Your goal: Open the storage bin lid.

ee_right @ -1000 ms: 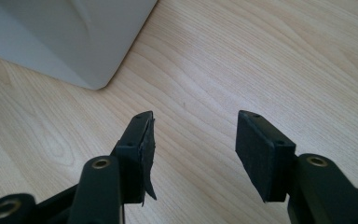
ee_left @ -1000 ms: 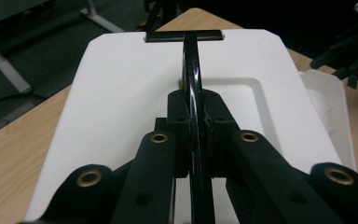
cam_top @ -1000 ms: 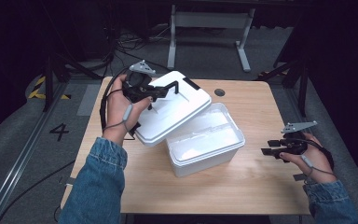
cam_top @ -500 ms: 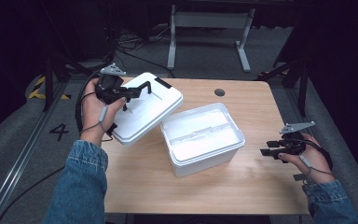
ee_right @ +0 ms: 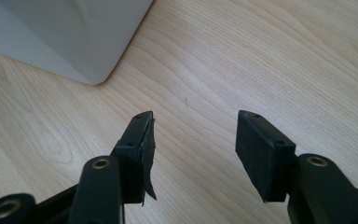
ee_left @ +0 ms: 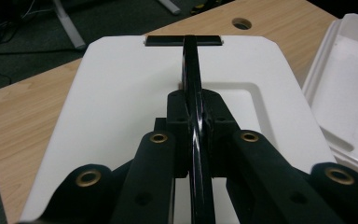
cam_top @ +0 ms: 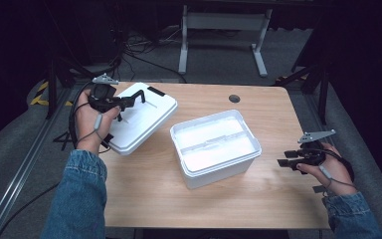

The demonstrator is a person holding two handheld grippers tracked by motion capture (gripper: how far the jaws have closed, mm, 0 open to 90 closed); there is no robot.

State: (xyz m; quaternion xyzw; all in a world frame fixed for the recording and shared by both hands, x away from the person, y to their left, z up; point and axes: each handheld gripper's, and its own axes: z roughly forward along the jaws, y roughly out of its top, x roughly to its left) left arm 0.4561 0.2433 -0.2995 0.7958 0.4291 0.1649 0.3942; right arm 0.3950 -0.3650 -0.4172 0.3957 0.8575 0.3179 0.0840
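Lid (cam_top: 139,117) is already off the white box (cam_top: 215,145), so the opening looks done; judging by its tilt, with its near corner low by the surface (cam_top: 273,114) edge, setting it down flat is what remains. The left tool (cam_top: 129,99) is clamped on the lid, which spreads out beneath and ahead of it. The right tool (cam_top: 288,158) waits with jaws apart, the box ahead of it. The left gripper view shows the jaws pressed together on a thin black handle (ee_left: 191,74). The right gripper view (ee_right: 193,140) shows bare wood between the parted jaws.
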